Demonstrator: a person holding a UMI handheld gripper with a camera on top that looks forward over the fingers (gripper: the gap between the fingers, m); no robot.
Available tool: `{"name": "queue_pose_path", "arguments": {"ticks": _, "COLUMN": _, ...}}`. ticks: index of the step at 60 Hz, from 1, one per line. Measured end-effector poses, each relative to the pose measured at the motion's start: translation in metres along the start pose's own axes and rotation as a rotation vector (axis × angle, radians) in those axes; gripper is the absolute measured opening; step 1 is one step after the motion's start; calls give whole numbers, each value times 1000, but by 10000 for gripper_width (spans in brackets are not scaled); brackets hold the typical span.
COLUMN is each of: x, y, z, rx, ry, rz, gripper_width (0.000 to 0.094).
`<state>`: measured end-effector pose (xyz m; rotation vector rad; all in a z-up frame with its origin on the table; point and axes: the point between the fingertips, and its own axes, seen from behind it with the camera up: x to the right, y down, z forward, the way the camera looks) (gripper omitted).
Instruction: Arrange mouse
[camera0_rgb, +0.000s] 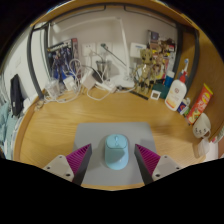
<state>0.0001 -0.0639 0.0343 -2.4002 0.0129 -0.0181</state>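
Note:
A pale blue mouse (117, 151) lies on a grey mouse mat (112, 132) on the wooden desk (60, 125). My gripper (113, 158) is open, its pink pads (79, 158) standing at either side of the mouse. The mouse rests on the mat between the fingers, with a gap at each side. Its rear end is near the mat's front edge.
Cables and a white power strip (100, 86) lie at the back of the desk by the wall. A white jar (175, 95), an orange packet (200, 101) and small items stand at the right. A dark object (17, 92) stands at the left.

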Motion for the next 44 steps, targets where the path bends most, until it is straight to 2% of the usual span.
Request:
{"name": "queue_pose_path", "arguments": {"ticks": 23, "x": 11, "y": -80, "z": -138, "rx": 198, "ry": 38, "rz": -29, "gripper_width": 856}}
{"name": "queue_pose_path", "arguments": {"ticks": 31, "x": 10, "y": -84, "z": -167, "rx": 237, "ry": 36, "rz": -33, "gripper_width": 856}}
{"name": "queue_pose_path", "arguments": {"ticks": 44, "x": 7, "y": -70, "z": -187, "rx": 239, "ry": 30, "rz": -51, "gripper_width": 853}}
